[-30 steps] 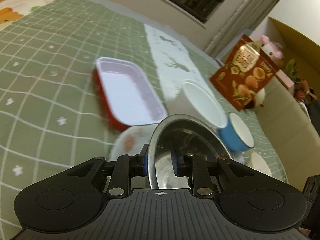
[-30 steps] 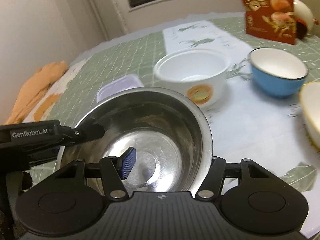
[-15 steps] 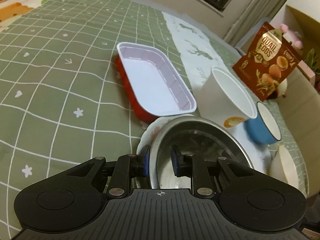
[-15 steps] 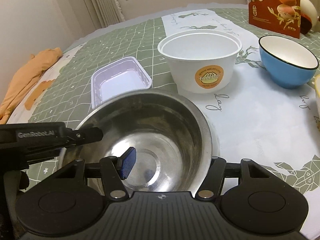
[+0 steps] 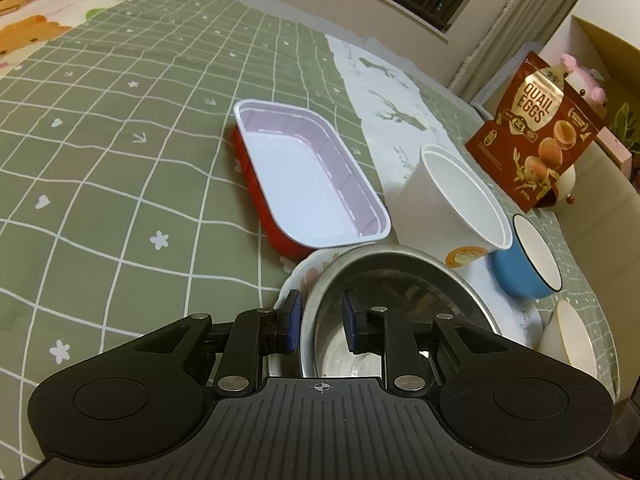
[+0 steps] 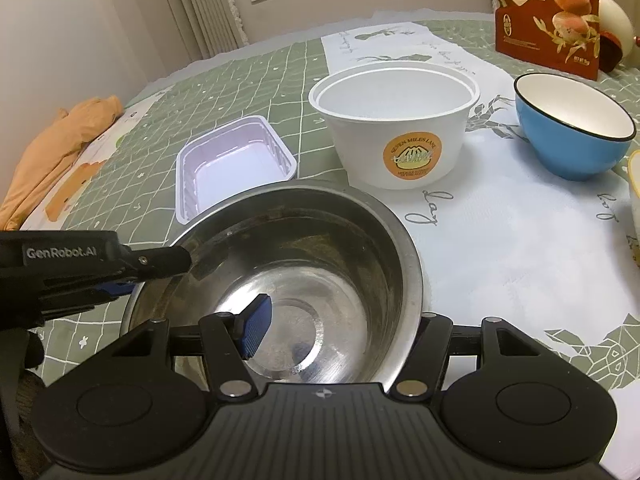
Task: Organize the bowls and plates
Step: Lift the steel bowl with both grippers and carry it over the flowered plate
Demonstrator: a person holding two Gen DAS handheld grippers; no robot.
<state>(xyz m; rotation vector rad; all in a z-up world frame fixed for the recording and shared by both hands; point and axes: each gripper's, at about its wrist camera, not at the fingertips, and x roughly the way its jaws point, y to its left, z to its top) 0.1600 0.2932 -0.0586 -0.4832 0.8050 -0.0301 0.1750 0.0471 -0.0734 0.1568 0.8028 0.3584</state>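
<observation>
A steel bowl (image 5: 400,280) sits close in front of both cameras, over a white floral plate (image 5: 304,276). My left gripper (image 5: 322,320) is shut on the steel bowl's near-left rim, one blue pad outside and one inside. From the right wrist view the left gripper (image 6: 160,272) reaches in at the bowl's (image 6: 320,280) left edge. My right gripper (image 6: 344,316) stands open astride the near-right rim. Its left pad hangs free inside the bowl and its right finger is hidden behind the wall.
Beyond the steel bowl stand a red tray with a white inside (image 5: 308,176), a white paper bowl (image 5: 452,196), a blue bowl (image 5: 528,256) and a small cream bowl (image 5: 572,332). A quail-eggs bag (image 5: 536,132) stands at the back right. An orange cloth (image 6: 60,148) lies far left on the green checked cloth.
The tray and white bowl have drifted right in the left wrist view and the blur is gone. The steel bowl keeps its place between both grippers' fingers.
</observation>
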